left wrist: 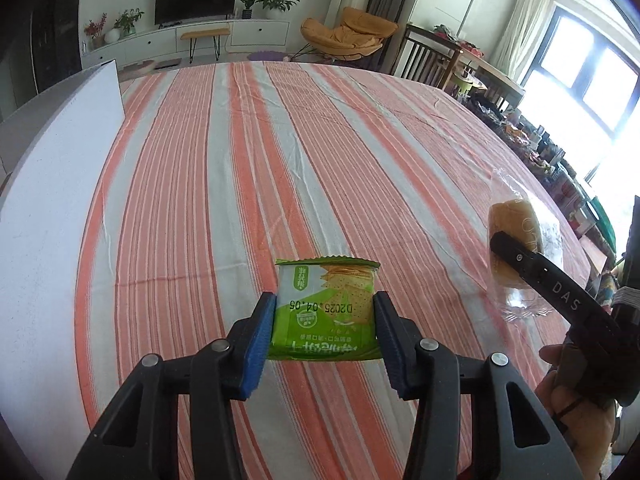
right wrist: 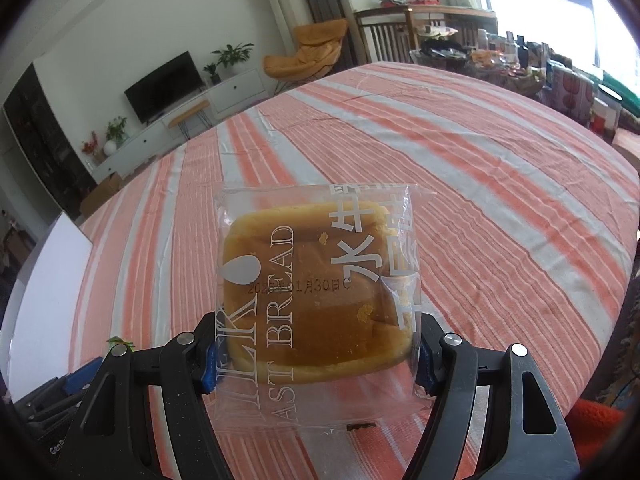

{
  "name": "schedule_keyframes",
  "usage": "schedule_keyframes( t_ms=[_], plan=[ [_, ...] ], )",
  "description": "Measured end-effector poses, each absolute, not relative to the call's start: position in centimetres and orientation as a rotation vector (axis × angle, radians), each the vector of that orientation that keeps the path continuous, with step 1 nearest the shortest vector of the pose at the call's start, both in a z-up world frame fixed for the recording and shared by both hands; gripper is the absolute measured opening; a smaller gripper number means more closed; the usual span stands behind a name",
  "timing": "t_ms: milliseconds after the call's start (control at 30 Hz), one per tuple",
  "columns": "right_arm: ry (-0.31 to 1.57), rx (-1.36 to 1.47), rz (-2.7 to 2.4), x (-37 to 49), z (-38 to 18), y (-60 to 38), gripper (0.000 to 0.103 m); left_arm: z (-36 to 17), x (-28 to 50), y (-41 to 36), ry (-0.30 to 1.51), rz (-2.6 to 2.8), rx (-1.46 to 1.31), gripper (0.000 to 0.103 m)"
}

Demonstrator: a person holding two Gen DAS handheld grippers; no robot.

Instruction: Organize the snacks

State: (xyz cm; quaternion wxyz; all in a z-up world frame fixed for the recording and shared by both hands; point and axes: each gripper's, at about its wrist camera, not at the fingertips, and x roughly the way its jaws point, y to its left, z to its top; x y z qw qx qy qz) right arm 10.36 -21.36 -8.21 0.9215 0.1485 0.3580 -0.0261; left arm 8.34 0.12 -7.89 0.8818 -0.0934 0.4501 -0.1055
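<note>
cracker pack (left wrist: 326, 312) left, bread pack (left wrist: 520, 248) right, above tablecloth (left wrist: 280, 152)

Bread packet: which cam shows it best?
Right wrist. The bread packet fills the frame center, front face and printed label readable, clamped by the right gripper. Left wrist shows it only edge-on at far right, partly hidden by a gripper finger.

Glossy green foil cracker packet (left wrist: 326, 312), clear shiny plastic bread wrapper (right wrist: 316, 300), woven striped cotton tablecloth (left wrist: 240, 168), matt black plastic grippers with blue rubbery pads (left wrist: 256, 344)
</note>
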Motion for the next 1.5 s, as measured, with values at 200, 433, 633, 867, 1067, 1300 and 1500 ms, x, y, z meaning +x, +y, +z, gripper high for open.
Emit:
schedule_keyframes(
  t_ms=[200, 433, 633, 867, 1067, 1300, 1500],
  plan=[
    [0.673, 0.278, -0.023, 8.8, -6.5, -21.0, 0.074, -2.8, 2.3, 2.5, 0.921, -0.343, -0.334, 0.048],
    [0.666, 0.196, 0.226, 7.5, -1.4, -12.8, 0.074, 4.9, -3.0, 14.1, 0.745, -0.195, -0.387, 0.049],
    [0.687, 0.101, 0.614, 7.1, 4.8, 1.3, 0.074, 3.3, -3.7, 26.4, 0.74, 0.215, -0.322, 0.049],
    [0.854, -0.071, 0.846, 9.8, 3.6, 16.0, 0.082, -2.3, -3.8, 30.6, 0.821, 0.416, -0.265, 0.079],
    [0.86, -0.061, 0.83, 9.9, 2.2, 15.5, 0.082, -3.0, -5.0, 30.0, 0.794, 0.485, -0.199, 0.099],
    [0.81, -0.134, 0.782, 7.6, 2.1, 12.9, 0.083, -1.5, -4.0, 27.4, 0.789, 0.606, -0.082, 0.103],
    [0.837, -0.126, 0.757, 6.8, 1.6, 11.9, 0.083, -1.3, -3.9, 26.0, 0.807, 0.63, -0.061, 0.103]
  ],
)
